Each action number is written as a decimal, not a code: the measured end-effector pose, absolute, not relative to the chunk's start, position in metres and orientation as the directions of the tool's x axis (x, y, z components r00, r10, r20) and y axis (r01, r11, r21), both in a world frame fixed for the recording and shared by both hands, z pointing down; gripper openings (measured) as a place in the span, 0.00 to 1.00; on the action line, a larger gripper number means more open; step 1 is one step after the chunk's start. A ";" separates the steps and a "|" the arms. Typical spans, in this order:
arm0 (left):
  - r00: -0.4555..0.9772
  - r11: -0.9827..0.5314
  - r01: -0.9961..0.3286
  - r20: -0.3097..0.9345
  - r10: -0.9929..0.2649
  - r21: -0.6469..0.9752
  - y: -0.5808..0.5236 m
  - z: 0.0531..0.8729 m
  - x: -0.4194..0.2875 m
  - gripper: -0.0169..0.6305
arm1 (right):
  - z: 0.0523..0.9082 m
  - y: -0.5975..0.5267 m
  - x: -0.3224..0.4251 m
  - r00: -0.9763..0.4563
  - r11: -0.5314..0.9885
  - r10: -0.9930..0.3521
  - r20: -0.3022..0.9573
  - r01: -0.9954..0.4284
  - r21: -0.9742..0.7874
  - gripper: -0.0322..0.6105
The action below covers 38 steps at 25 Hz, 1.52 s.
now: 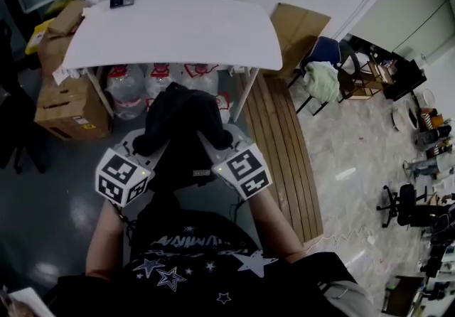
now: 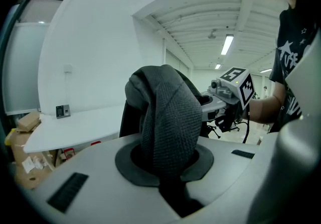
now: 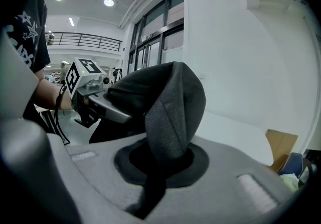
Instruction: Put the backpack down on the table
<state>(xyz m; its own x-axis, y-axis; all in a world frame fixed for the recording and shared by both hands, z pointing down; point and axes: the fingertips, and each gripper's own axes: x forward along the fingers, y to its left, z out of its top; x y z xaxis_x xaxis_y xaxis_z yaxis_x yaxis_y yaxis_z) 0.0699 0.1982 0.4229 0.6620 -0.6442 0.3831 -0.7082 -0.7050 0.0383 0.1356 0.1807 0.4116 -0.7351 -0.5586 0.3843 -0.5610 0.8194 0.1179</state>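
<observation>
The left gripper (image 1: 141, 143) is clenched on one padded strap (image 2: 168, 132) of the black backpack (image 1: 178, 124), and the right gripper (image 1: 219, 141) is clenched on the other strap (image 3: 170, 117). The backpack hangs in the air between both grippers, in front of the near edge of the white table (image 1: 178, 31) and not yet on it.

**Person and hand-held rig: dress, colours, markings**

Black short-sleeved T-shirt (image 1: 192, 255), with white stars and white lettering across the front. Left gripper (image 2: 168, 168) and right gripper (image 3: 160, 162) have smooth pale grey shells, each with a dark round recess running into a slot. Each carries a white marker cube (image 1: 122, 177) printed with black squares. A thin black cable (image 2: 246, 125) hangs below each cube.
</observation>
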 end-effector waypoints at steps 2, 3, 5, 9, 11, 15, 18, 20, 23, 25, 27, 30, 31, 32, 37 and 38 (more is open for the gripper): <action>0.677 -0.719 -0.694 0.383 -0.628 0.048 0.176 0.424 0.062 0.10 | 0.412 0.160 0.128 -0.720 0.807 -0.574 0.391 -0.578 0.120 0.07; 0.684 -0.725 -0.687 0.383 -0.621 0.051 0.166 0.425 0.057 0.10 | 0.413 0.150 0.123 -0.714 0.802 -0.580 0.393 -0.586 0.119 0.07; 0.695 -0.737 -0.674 0.385 -0.607 0.056 0.145 0.427 0.046 0.10 | 0.415 0.130 0.112 -0.704 0.793 -0.588 0.399 -0.598 0.115 0.07; 0.715 -0.760 -0.647 0.390 -0.580 0.058 0.105 0.429 0.022 0.10 | 0.417 0.093 0.089 -0.683 0.778 -0.601 0.415 -0.620 0.107 0.08; 0.725 -0.771 -0.635 0.391 -0.568 0.057 0.086 0.428 0.010 0.10 | 0.417 0.076 0.078 -0.673 0.769 -0.610 0.419 -0.631 0.105 0.07; 0.741 -0.795 -0.605 0.391 -0.546 0.035 0.056 0.423 -0.009 0.10 | 0.413 0.045 0.059 -0.653 0.744 -0.640 0.404 -0.658 0.114 0.08; 0.748 -0.814 -0.580 0.385 -0.540 -0.016 0.035 0.411 -0.022 0.10 | 0.402 0.024 0.046 -0.648 0.731 -0.659 0.381 -0.671 0.124 0.08; 0.755 -0.820 -0.572 0.371 -0.541 -0.031 0.020 0.403 -0.033 0.10 | 0.393 0.011 0.035 -0.643 0.724 -0.671 0.370 -0.675 0.139 0.08; 0.769 -0.821 -0.571 0.340 -0.541 -0.016 0.003 0.391 -0.047 0.10 | 0.380 -0.004 0.021 -0.634 0.715 -0.686 0.357 -0.679 0.166 0.08; 0.783 -0.824 -0.567 0.313 -0.538 0.002 -0.007 0.380 -0.051 0.10 | 0.367 -0.013 0.018 -0.627 0.705 -0.699 0.343 -0.684 0.187 0.08; 0.795 -0.830 -0.558 0.288 -0.534 0.002 -0.019 0.368 -0.055 0.10 | 0.355 -0.025 0.014 -0.619 0.692 -0.715 0.325 -0.692 0.207 0.08; 0.809 -0.839 -0.545 0.261 -0.526 -0.001 -0.033 0.359 -0.059 0.10 | 0.344 -0.038 0.010 -0.608 0.678 -0.731 0.309 -0.696 0.237 0.08; 0.812 -0.839 -0.544 0.254 -0.526 0.003 -0.037 0.358 -0.060 0.10 | 0.342 -0.042 0.010 -0.606 0.677 -0.733 0.308 -0.694 0.246 0.08; 0.813 -0.838 -0.546 0.249 -0.527 0.010 -0.040 0.356 -0.059 0.10 | 0.340 -0.045 0.010 -0.605 0.676 -0.734 0.307 -0.692 0.253 0.08; 0.808 -0.825 -0.564 0.234 -0.540 0.043 -0.051 0.347 -0.052 0.10 | 0.330 -0.060 0.017 -0.620 0.688 -0.725 0.301 -0.673 0.271 0.08; 0.806 -0.821 -0.569 0.232 -0.545 0.049 -0.055 0.347 -0.052 0.10 | 0.330 -0.064 0.017 -0.623 0.690 -0.723 0.298 -0.670 0.272 0.08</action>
